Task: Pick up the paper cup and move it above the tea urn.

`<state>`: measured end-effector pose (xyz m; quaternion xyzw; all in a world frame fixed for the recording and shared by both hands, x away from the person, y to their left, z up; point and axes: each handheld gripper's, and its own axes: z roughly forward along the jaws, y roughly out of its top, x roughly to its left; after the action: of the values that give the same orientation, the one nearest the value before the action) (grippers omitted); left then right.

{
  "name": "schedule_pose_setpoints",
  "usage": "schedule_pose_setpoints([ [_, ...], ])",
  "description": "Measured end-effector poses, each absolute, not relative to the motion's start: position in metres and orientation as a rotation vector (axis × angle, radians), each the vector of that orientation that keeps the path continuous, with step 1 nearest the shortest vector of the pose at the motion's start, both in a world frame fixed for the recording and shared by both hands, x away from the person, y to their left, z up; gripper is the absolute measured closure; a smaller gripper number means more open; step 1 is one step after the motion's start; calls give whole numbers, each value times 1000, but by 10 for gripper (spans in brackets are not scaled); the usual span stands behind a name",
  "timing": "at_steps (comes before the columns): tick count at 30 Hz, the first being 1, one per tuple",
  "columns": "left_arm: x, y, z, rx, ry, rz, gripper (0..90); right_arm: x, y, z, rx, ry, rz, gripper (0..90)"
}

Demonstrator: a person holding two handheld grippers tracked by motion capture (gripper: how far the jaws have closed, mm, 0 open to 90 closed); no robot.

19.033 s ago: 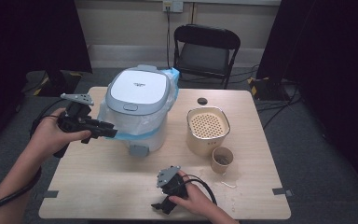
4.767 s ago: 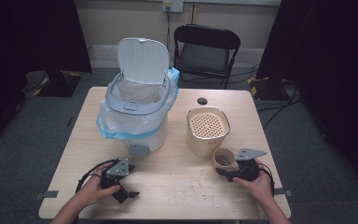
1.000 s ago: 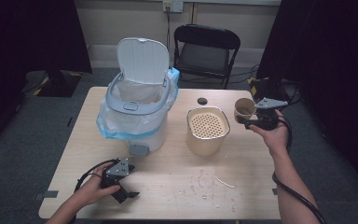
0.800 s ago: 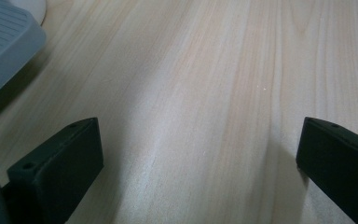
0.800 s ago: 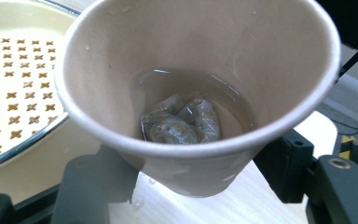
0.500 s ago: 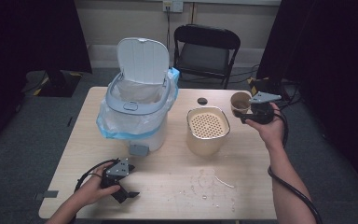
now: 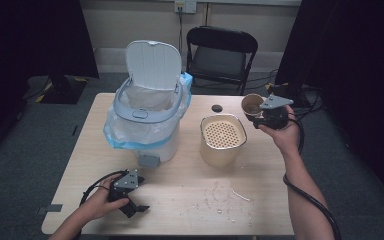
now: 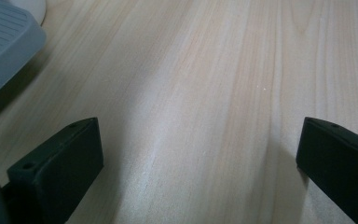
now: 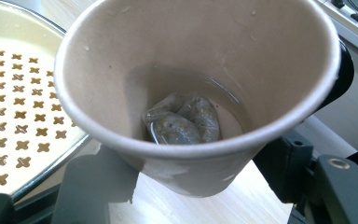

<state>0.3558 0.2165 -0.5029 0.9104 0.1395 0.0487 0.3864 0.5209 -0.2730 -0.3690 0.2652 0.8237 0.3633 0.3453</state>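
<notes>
Right claw (image 7: 258, 112) gripping one paper cup (image 7: 252, 104), one teabag (image 9: 182, 120) inside

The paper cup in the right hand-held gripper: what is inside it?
Inside the paper cup lies a wet tea bag in a little liquid. The bottom under the bag is covered, so anything beneath it cannot be seen.

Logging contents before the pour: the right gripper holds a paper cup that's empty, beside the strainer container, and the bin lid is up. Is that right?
Not quite: the cup isn't empty. The right gripper view shows a used tea bag in a little liquid at its bottom. The rest holds: the right gripper grips the cup beside the strainer container, and the bin lid is up.
</notes>
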Motion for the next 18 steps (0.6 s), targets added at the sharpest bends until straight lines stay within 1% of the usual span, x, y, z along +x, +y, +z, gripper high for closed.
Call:
schedule_pose_setpoints([
  [18,356,217,-503,2316,353,125,0,514,-256,-355,486,2114,792,385],
])
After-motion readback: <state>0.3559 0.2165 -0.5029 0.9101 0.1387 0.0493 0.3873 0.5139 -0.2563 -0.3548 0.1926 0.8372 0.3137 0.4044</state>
